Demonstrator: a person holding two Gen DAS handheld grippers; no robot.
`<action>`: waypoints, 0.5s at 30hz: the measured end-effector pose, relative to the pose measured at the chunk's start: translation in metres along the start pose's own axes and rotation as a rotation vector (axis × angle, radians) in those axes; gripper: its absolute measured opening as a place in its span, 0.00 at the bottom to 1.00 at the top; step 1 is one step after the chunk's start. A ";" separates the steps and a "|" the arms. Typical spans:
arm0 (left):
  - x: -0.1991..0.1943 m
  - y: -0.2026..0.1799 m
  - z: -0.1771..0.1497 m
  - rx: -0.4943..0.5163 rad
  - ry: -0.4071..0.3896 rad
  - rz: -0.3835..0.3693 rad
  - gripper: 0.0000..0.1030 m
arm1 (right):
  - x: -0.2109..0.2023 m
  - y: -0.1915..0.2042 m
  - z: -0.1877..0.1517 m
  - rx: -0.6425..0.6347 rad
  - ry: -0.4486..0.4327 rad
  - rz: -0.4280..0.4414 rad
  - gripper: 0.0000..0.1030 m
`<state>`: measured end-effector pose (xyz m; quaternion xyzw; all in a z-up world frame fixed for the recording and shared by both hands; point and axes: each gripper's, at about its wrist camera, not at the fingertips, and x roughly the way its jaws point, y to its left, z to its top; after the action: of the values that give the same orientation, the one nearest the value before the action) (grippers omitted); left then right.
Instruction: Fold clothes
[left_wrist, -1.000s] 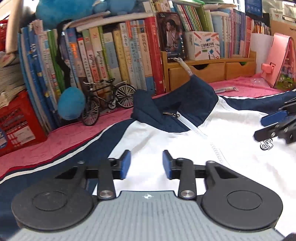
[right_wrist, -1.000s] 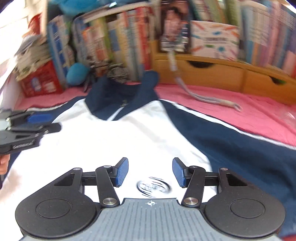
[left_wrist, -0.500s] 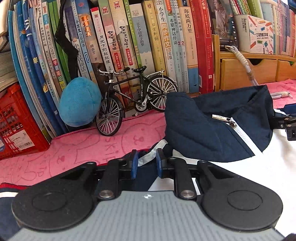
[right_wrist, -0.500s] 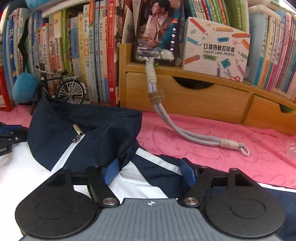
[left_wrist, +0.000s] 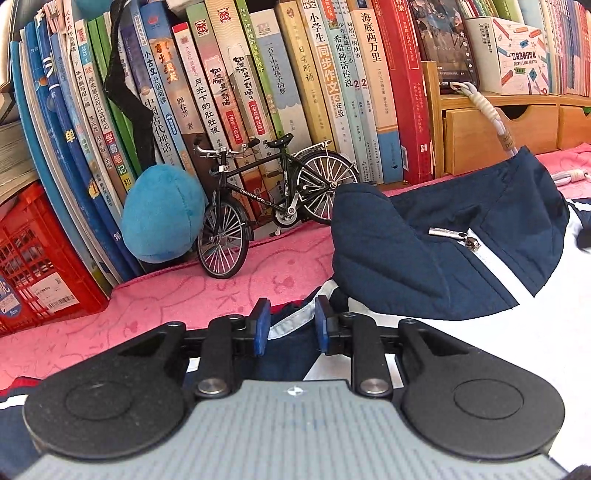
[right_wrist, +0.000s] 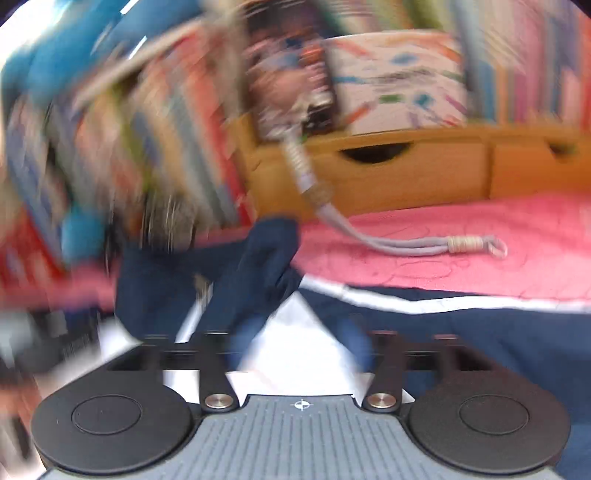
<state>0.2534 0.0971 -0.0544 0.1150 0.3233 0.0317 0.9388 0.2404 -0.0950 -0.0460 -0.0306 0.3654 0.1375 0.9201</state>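
One jacket; left gripper pinches its shoulder; right gripper, just closing, too blurred to tell.

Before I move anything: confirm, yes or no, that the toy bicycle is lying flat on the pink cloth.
No. The toy bicycle stands upright on its wheels against the books.

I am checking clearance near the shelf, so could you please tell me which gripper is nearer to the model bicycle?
Left. The left gripper sits at the jacket shoulder just in front of the model bicycle; the right gripper is beyond the collar, by the wooden drawers.
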 end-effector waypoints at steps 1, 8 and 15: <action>0.000 0.000 0.000 -0.004 0.001 -0.002 0.25 | 0.000 0.009 -0.005 -0.059 0.017 -0.002 0.11; 0.000 0.001 0.000 0.001 0.002 -0.003 0.25 | 0.037 0.005 0.010 -0.060 -0.038 -0.145 0.10; 0.000 0.003 0.000 -0.014 0.004 -0.009 0.26 | 0.071 -0.019 0.031 -0.051 -0.035 -0.280 0.13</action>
<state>0.2533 0.1001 -0.0541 0.1069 0.3256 0.0301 0.9389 0.3156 -0.0919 -0.0721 -0.1020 0.3378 0.0175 0.9355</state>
